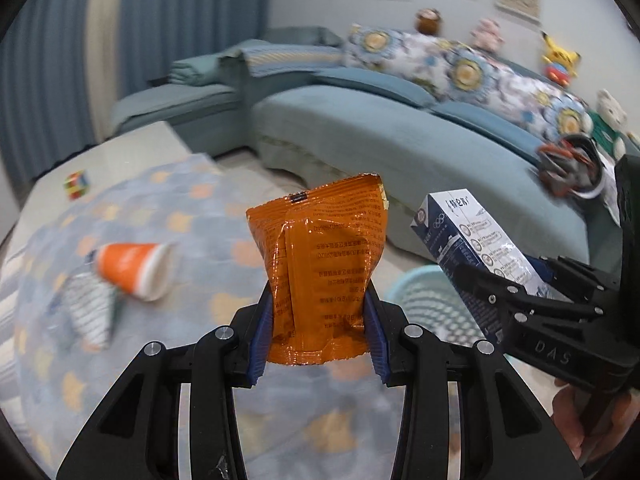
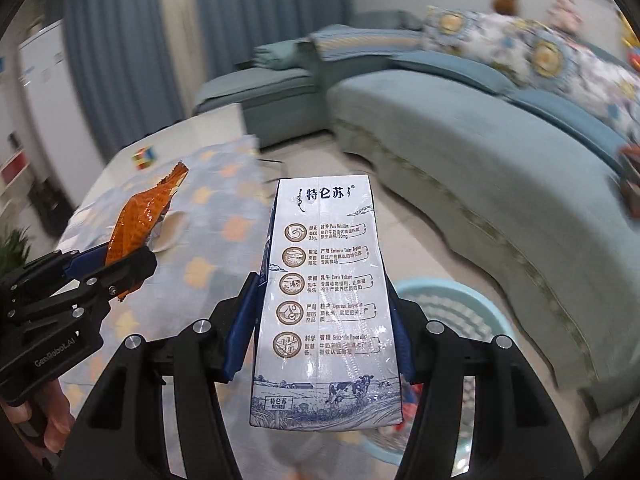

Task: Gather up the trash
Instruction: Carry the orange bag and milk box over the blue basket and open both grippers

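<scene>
My left gripper [image 1: 318,328] is shut on an orange snack wrapper [image 1: 324,264] and holds it above the table; it also shows in the right wrist view [image 2: 140,224]. My right gripper [image 2: 324,320] is shut on a white and blue milk carton [image 2: 324,280], which also shows at the right of the left wrist view [image 1: 476,248]. A light blue mesh trash basket [image 2: 460,312] stands on the floor below the carton and shows in the left wrist view [image 1: 424,300]. An orange paper cup [image 1: 136,266] lies on its side on the table beside a striped wrapper [image 1: 92,312].
The table has a blue patterned cloth [image 1: 200,216] with a Rubik's cube [image 1: 77,185] at its far end. A blue sofa [image 1: 400,136] with cushions and plush toys curves behind the basket. Blue curtains [image 2: 132,48] hang at the back.
</scene>
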### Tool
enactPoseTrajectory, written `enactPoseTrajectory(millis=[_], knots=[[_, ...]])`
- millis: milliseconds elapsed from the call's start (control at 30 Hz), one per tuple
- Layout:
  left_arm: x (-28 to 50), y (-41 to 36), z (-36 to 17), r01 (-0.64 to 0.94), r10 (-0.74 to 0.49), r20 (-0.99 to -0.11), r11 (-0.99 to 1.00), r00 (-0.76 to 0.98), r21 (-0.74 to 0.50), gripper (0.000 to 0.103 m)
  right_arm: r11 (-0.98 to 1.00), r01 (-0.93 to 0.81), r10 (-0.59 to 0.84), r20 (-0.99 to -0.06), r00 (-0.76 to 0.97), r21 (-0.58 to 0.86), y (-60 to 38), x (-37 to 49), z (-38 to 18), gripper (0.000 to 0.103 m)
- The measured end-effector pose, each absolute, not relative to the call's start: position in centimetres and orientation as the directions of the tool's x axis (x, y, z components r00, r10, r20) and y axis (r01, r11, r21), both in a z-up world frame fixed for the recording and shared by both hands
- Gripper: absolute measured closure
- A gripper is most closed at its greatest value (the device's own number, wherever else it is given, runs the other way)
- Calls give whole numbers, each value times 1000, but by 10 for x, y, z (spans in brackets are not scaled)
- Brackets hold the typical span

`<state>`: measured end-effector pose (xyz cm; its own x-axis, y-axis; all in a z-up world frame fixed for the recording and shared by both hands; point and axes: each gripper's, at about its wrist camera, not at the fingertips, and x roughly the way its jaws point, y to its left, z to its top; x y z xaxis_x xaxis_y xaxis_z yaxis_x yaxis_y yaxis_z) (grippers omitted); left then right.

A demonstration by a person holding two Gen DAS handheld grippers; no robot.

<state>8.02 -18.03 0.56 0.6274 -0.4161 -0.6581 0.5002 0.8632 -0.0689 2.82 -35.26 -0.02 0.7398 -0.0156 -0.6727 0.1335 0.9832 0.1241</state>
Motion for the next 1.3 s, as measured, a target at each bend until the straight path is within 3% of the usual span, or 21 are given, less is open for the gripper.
enactPoseTrajectory(millis=[333,500,567,633,967,1300], knots=[[90,-266,-45,615,-464,-765,780,446,-114,63,918,372,-121,-798,590,136,-435,12,-60,49],[92,-283,-73,632,-472,-804,758,361,-160,57,894,427,-118,-848,517,136,-453,9,-87,48],[90,-286,-79,641,-484,-804,748,346,-175,42,884,441,-99,-859,502,155,-459,8,-96,47],[89,-287,-81,641,-489,-801,746,346,-179,37,875,451,-81,-864,497,178,-460,5,-103,47],[93,-260,-77,610,-566,-762,736,314,-295,26,856,482,-84,-869,487,188,-466,3,-105,42],[91,-196,-57,549,-583,-714,768,387,-329,25,926,348,-90,-813,576,144,-411,20,-68,42]])
